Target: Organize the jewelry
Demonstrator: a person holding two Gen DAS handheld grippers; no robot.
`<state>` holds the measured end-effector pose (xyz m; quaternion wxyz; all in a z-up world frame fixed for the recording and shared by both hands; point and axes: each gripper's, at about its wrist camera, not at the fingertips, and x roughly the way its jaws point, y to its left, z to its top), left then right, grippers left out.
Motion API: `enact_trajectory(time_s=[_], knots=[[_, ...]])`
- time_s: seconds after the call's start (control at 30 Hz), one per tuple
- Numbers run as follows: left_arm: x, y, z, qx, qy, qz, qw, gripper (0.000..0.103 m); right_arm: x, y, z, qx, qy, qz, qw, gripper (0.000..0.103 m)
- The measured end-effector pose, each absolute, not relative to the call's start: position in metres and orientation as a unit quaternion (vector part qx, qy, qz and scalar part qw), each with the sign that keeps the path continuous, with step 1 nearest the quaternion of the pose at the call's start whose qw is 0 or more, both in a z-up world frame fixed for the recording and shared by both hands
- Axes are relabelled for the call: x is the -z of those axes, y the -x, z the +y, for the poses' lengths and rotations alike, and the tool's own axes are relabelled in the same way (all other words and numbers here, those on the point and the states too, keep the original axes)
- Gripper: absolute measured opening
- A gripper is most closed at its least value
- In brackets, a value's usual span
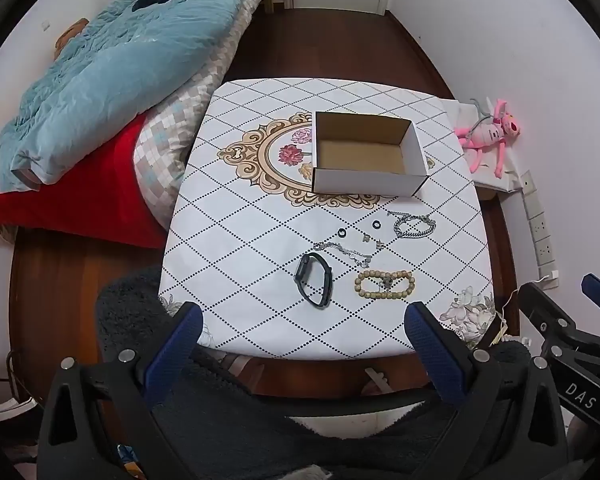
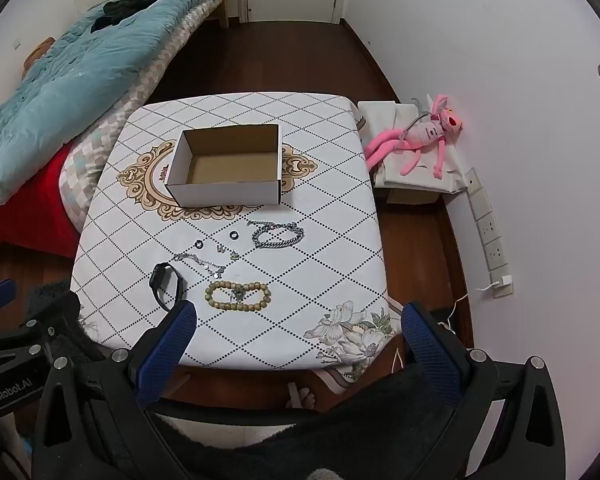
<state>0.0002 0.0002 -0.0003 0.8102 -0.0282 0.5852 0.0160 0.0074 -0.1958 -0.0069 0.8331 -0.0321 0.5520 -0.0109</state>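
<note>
While hovering off the table's point(image 1: 260, 320) near edge, both grippers point(image 1: 302, 344) point(image 2: 298, 344) spread wide, grasping nothing; jewelry between edge and box point(image 1: 370, 184), bare cloth either side.

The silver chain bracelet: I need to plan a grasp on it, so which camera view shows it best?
The right wrist view shows the silver chain bracelet best: nearer the picture's middle, links clearer, nothing covering it. The left wrist view shows the same bracelet whole too, but farther right and slightly smaller.

"DAS" on the right gripper point(image 1: 572, 312) body, "GenRobot.AI" on the left gripper point(image 2: 4, 300) body
</note>
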Motion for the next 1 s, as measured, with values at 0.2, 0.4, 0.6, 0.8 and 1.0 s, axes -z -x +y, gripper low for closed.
enact_trajectory(time_s=[0.2,0.4,0.6,0.8,1.0], knots=[[-0.0001,-0.0004,0.0027,-0.016,0.027,0.586,0.810,0.103,0.0074,-0.0074,-0.1956,0.010,0.032,0.552,0.833,0.103],[0.0014,-0.0031,0.0038,-0.017,0.025,0.587,0.809,0.103,0.0058,-0.0078,-0.1947,0.013,0.032,0.554,0.832,0.103],[0.0012,-0.0017,0.0011,-0.019,0.024,0.586,0.810,0.103,0.0073,-0.0072,-0.1961,0.013,0.031,0.554,0.832,0.103],[0.0012,-0.0012,0.0013,-0.020,0.023,0.584,0.811,0.103,0.0057,-0.0070,-0.1969,0.013,0.031,0.554,0.832,0.103],[0.0004,-0.0021,0.0023,-0.019,0.020,0.581,0.813,0.103,0.0059,-0.0066,-0.1966,0.012,0.031,0.554,0.832,0.103]])
